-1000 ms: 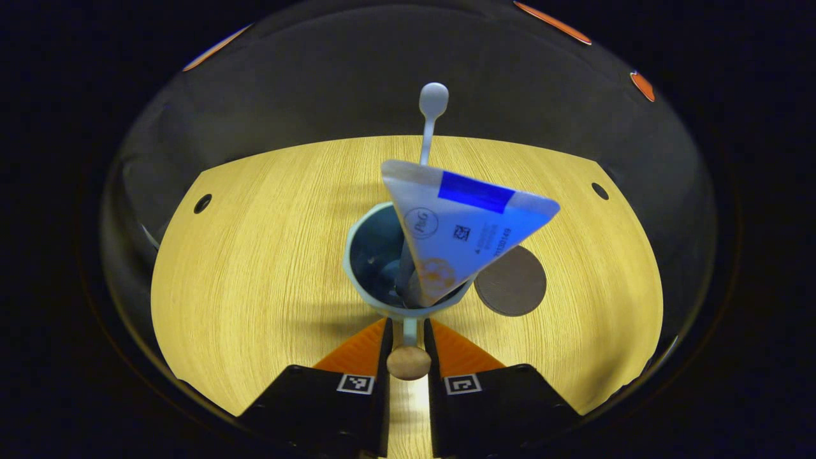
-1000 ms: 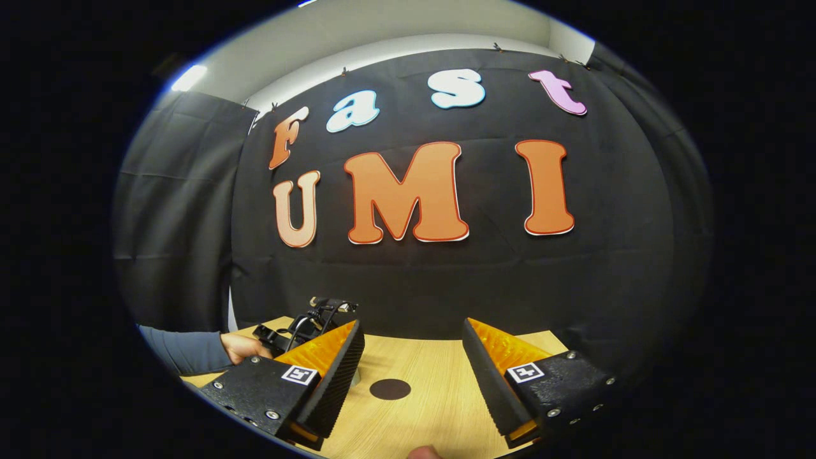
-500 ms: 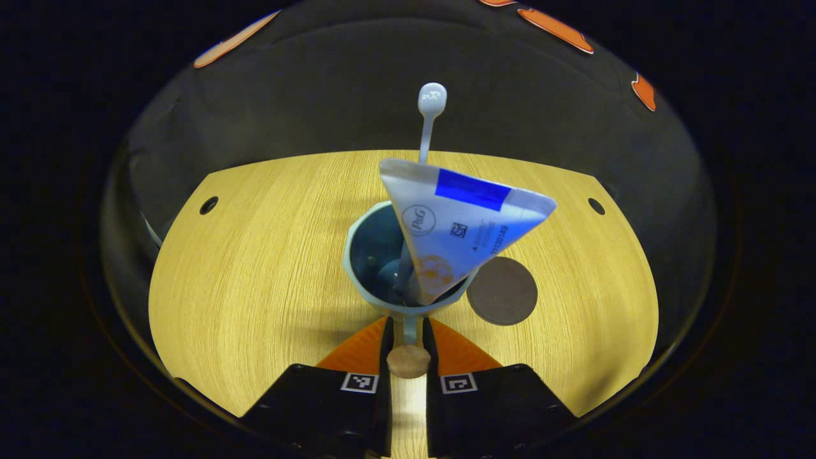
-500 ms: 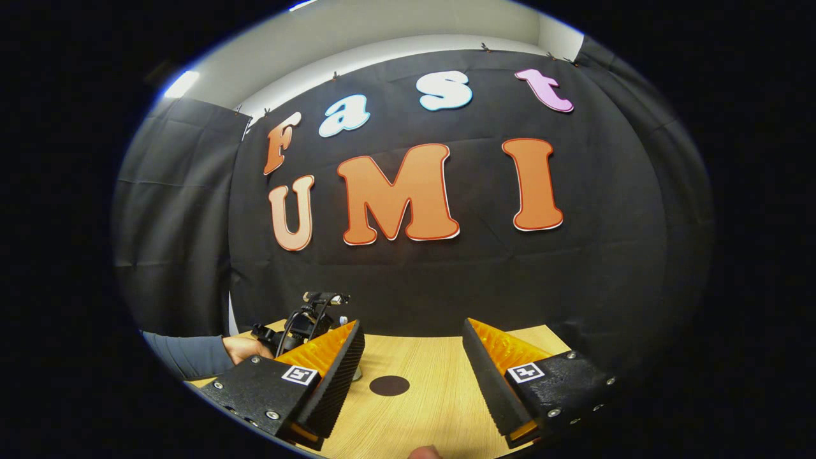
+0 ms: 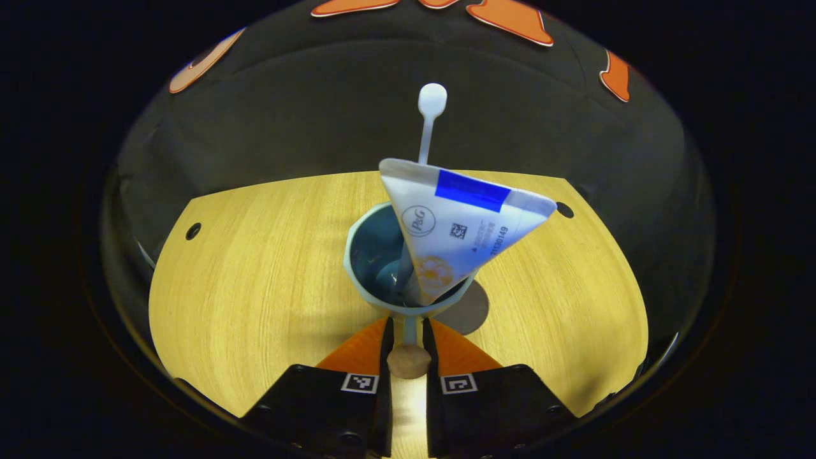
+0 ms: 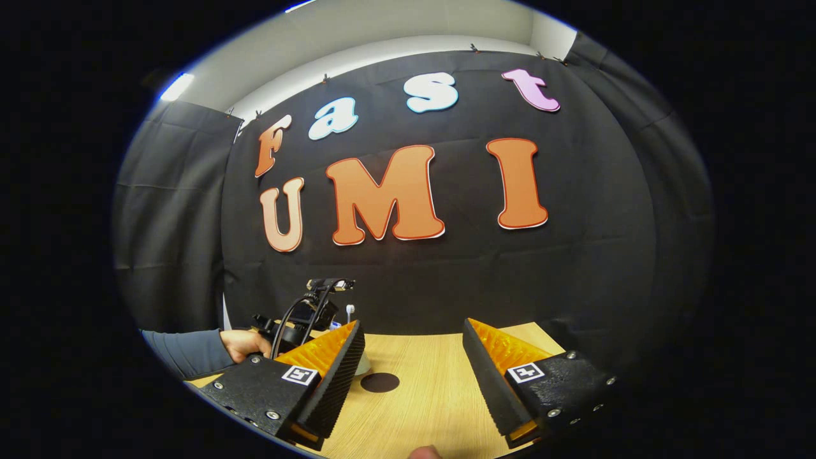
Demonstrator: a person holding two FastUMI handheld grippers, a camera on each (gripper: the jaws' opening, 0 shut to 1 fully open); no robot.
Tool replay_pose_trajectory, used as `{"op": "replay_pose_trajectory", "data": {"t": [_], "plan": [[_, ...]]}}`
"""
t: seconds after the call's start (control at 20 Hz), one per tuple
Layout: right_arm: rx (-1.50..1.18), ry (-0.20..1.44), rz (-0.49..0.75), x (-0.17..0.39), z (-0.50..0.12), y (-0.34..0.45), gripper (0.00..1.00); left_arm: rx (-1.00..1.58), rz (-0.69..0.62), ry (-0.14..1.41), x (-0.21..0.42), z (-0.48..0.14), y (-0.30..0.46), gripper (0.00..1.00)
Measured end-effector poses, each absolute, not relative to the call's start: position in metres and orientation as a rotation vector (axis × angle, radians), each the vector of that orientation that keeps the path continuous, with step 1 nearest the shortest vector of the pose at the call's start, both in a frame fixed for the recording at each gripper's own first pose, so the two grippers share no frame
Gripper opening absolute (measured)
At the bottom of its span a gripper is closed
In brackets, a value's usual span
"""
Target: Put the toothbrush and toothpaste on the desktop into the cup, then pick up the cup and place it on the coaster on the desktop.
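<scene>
In the left gripper view, the cup [image 5: 382,268] sits at frame centre: pale blue-green outside, darker blue inside, with a thin handle that ends in a round wooden knob. A white and blue toothpaste [image 5: 462,233] tube stands in it, crimped end up and leaning right, and a white toothbrush [image 5: 428,121] rises straight behind it. The left gripper [image 5: 406,338] has its fingers drawn nearly together, both pressing on the cup's handle just above the knob. The round dark coaster [image 5: 473,312] lies on the counter [image 5: 255,274] at the cup's lower right, partly covered by it. In the right gripper view, the right gripper [image 6: 414,366] hangs wide open and empty at the bottom, with the coaster on the counter between its fingers, and a hand [image 6: 245,344] at lower left.
</scene>
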State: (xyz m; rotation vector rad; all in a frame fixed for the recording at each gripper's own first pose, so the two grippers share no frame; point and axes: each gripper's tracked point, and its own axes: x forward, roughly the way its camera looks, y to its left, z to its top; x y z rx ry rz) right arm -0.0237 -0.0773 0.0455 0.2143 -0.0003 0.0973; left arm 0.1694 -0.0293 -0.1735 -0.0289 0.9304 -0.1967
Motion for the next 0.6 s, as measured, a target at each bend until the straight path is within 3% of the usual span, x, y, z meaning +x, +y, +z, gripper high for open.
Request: {"op": "replay_pose_trajectory", "data": {"t": [0.6], "plan": [[0.227,0.088,0.068,-0.018,-0.006,-0.099,0.93,0.018,-0.234,1.018,0.160,-0.174,-0.028,0.21]]}}
